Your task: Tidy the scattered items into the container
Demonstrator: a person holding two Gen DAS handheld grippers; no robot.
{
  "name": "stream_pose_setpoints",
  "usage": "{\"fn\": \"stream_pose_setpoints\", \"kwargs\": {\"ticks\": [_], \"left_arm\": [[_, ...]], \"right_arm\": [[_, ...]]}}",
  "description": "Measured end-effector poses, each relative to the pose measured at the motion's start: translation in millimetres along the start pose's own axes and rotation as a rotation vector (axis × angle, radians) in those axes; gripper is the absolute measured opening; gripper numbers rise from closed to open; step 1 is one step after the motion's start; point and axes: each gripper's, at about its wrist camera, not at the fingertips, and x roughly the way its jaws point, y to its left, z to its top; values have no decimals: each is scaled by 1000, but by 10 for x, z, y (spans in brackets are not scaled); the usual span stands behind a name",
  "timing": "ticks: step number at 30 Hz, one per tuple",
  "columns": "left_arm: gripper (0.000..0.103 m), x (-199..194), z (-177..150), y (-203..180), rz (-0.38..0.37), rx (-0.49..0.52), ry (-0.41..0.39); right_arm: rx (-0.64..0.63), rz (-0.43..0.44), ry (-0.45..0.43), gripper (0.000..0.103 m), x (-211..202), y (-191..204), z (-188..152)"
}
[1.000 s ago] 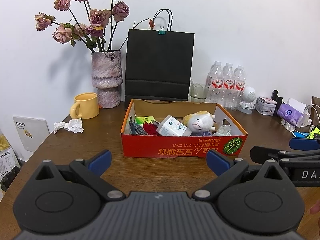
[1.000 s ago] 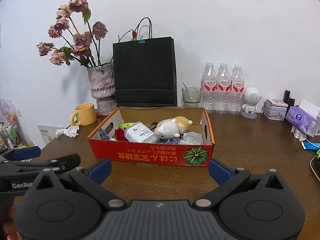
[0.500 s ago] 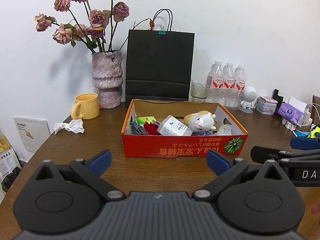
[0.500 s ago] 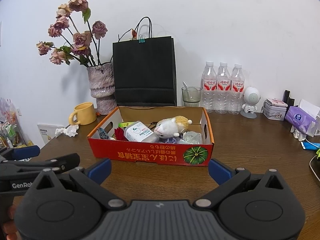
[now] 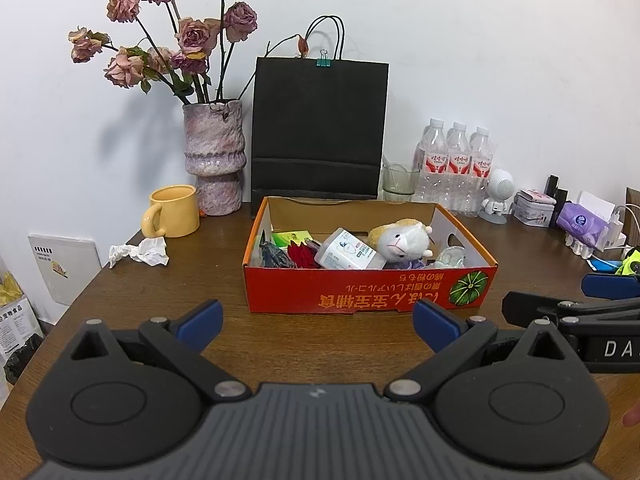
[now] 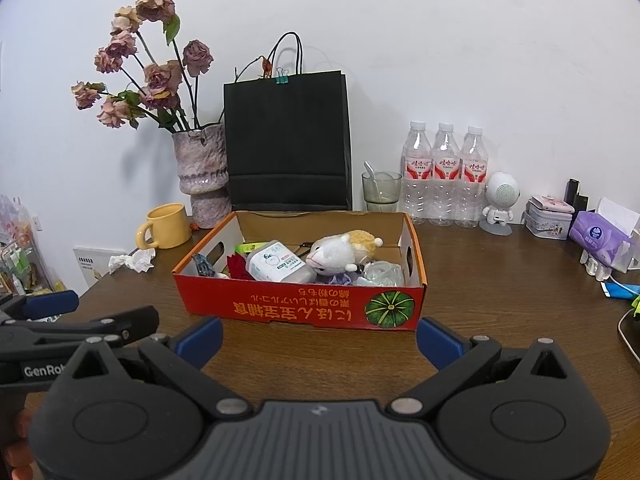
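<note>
Both grippers, left (image 5: 316,322) and right (image 6: 318,338), fingers spread, empty, near red box (image 5: 368,300) mid-desk (image 5: 224,248). Risk: nudging box, or missing crumpled tissue (image 5: 140,251) lying flat.

- The worktop (image 5: 168,312) is dark brown wood.
- A red cardboard box (image 5: 360,296) stands near its middle.
- Behind the box, at the wall: a vase (image 5: 214,160), a black paper bag (image 5: 320,128), a glass (image 5: 398,182), three water bottles (image 5: 458,168).
- To the left: a yellow mug (image 5: 174,210) and a crumpled tissue (image 5: 140,251).
</note>
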Motion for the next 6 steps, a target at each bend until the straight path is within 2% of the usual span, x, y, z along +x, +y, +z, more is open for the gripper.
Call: {"fn": "stream_pose_setpoints", "kwargs": {"ticks": [6], "left_arm": [[103,-7,-23,-5,9,-11,-15]], "right_arm": [[1,-3,2,103,5,-23,-32]]}}
